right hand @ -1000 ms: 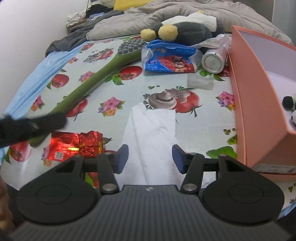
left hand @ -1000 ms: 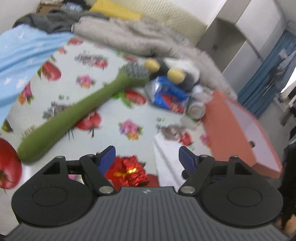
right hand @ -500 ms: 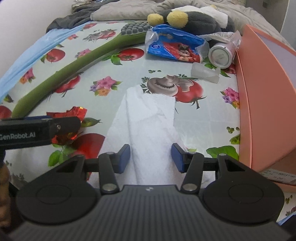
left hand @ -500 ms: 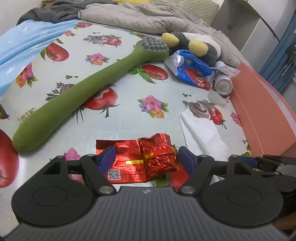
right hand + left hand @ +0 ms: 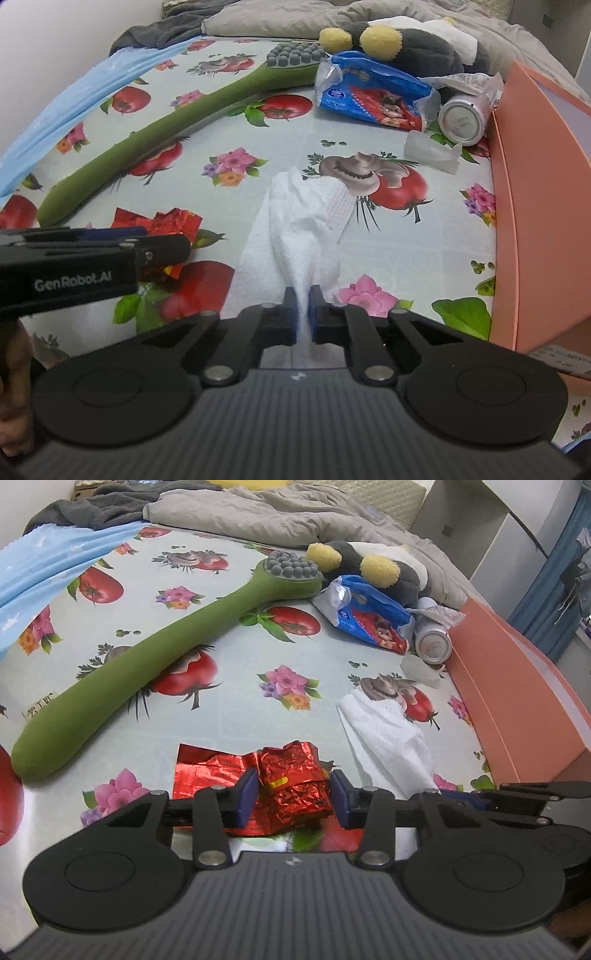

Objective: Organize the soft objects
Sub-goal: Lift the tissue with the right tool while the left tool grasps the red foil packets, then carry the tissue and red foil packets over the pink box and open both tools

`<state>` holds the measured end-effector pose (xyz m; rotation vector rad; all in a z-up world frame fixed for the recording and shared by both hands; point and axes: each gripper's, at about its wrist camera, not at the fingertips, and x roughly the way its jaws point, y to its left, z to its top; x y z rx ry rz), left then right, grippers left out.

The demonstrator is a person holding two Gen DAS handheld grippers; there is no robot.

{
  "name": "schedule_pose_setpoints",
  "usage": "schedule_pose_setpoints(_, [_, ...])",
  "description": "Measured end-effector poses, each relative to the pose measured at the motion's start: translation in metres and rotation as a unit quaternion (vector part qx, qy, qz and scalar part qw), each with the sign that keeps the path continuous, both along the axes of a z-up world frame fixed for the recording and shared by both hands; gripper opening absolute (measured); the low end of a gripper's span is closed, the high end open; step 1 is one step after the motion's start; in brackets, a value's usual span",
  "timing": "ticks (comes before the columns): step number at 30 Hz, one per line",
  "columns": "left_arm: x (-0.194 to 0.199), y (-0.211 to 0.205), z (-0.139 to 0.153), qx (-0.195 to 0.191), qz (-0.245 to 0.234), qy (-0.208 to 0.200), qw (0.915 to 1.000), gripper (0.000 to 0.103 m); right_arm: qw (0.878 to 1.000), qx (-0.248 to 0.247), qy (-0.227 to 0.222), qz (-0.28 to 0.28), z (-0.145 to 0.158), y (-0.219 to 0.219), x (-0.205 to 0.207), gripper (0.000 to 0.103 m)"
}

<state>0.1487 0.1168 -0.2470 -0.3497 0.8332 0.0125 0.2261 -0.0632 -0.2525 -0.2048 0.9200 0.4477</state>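
Left gripper (image 5: 293,799) low over the patterned cloth (image 5: 236,653), blue fingertips (image 5: 246,794) either side of the crumpled red foil packet (image 5: 291,786), small gap on each side. White towel (image 5: 388,738) just right of the packet, its near end bunched up toward the right gripper (image 5: 491,801) at frame edge. Green massage stick (image 5: 147,668) lies diagonally on the left, orange box (image 5: 517,686) along the right
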Motion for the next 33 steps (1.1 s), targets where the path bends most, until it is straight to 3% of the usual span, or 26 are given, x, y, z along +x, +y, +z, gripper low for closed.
schedule_pose_setpoints(14, [-0.011, 0.003, 0.026, -0.03, 0.022, 0.001, 0.9993, 0.042, 0.999, 0.032, -0.026, -0.014, 0.037, -0.016, -0.005, 0.009])
schedule_pose_setpoints(33, [-0.015, -0.025, 0.136, -0.017, -0.001, -0.073, 0.9972, 0.043, 0.989, 0.104, -0.096, -0.043, 0.133, -0.057, -0.02, 0.009])
